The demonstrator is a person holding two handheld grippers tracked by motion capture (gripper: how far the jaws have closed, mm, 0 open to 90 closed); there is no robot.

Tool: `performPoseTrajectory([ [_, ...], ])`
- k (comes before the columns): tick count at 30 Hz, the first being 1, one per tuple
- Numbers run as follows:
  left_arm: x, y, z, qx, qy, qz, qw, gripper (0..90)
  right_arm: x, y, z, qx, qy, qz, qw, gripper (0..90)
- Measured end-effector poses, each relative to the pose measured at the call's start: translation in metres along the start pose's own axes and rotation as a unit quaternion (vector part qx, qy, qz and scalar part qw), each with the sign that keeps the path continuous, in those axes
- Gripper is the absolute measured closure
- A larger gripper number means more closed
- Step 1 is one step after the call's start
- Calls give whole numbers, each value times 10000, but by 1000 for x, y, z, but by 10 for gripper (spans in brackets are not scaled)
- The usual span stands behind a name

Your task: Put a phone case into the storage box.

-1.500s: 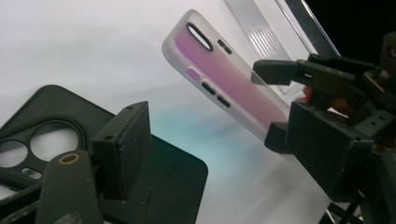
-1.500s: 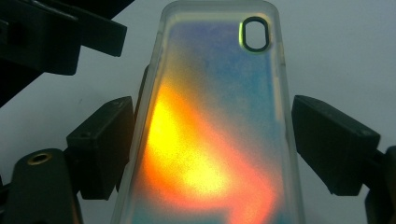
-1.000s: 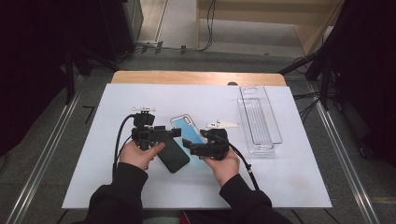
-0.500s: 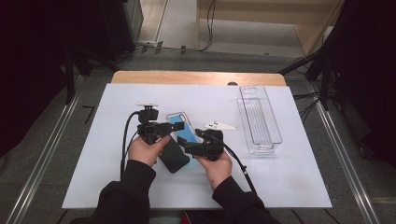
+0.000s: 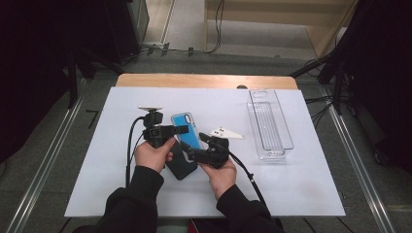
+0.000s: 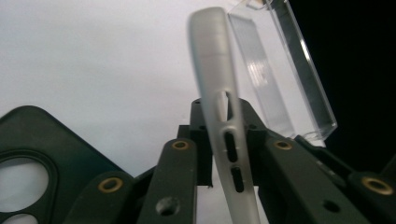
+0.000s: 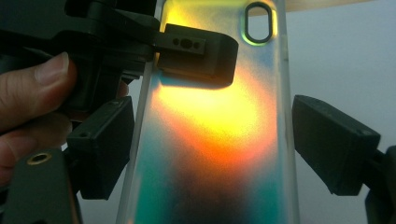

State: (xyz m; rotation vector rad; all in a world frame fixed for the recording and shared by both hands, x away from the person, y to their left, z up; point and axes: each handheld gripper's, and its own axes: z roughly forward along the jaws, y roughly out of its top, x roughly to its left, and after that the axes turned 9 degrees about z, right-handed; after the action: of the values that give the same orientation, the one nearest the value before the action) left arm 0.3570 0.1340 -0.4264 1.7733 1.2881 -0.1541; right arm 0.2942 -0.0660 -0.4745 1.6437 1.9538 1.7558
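Note:
An iridescent blue translucent phone case (image 5: 187, 130) is held up off the table between both grippers. My left gripper (image 5: 182, 129) has just been closing and now pinches the case's thin side wall (image 6: 219, 93) between its jaws; one of its jaws lies across the case in the right gripper view. My right gripper (image 5: 194, 154) comes in from the right and is shut across the case's width (image 7: 219, 140), one jaw at each long edge. A dark phone case (image 5: 180, 166) lies flat on the table under the hands, its camera cut-out showing (image 6: 42, 154).
A clear plastic tray (image 5: 269, 124) stands at the table's right, also behind the case in the left gripper view (image 6: 280, 70). The white board (image 5: 291, 194) covers the table, with a wooden edge at the back. Cables trail from both grippers toward the person.
The left gripper's jaws went from wide open to closed on the iridescent case's edge. The right gripper kept its hold, and both hands stayed almost in place.

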Motion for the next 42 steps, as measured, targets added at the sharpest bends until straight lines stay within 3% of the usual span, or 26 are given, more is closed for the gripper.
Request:
performPoseTrajectory([
  [7,-1,0,-1,-25,-97,-48,9999,858,1,-1,1,-74,-60,-234,9997,144],
  [12,-2,-1,-2,-50,-143,-18,9999,861,2,0,0,-37,-140,-549,9984,127],
  [15,-5,0,-4,-82,-124,52,9999,860,3,5,1,244,-179,-705,9971,1],
  [19,-9,0,-7,-181,-49,210,9996,859,5,11,-2,505,-229,-953,9939,0],
  [24,-12,-1,-10,-323,115,508,9981,858,4,16,-11,743,-93,-1105,9911,0],
  [30,-17,-5,-11,-542,343,889,9940,856,1,20,-22,1245,-58,-1257,9842,0],
  [32,-20,-7,-10,-590,474,1071,9914,857,-1,21,-26,1355,-18,-1273,9826,0],
  [37,-24,-15,-7,-771,511,1327,9868,857,-7,24,-32,1459,72,-1207,9819,0],
  [42,-26,-24,-5,-996,561,1536,9815,857,-10,25,-39,1462,81,-1331,9802,0],
])
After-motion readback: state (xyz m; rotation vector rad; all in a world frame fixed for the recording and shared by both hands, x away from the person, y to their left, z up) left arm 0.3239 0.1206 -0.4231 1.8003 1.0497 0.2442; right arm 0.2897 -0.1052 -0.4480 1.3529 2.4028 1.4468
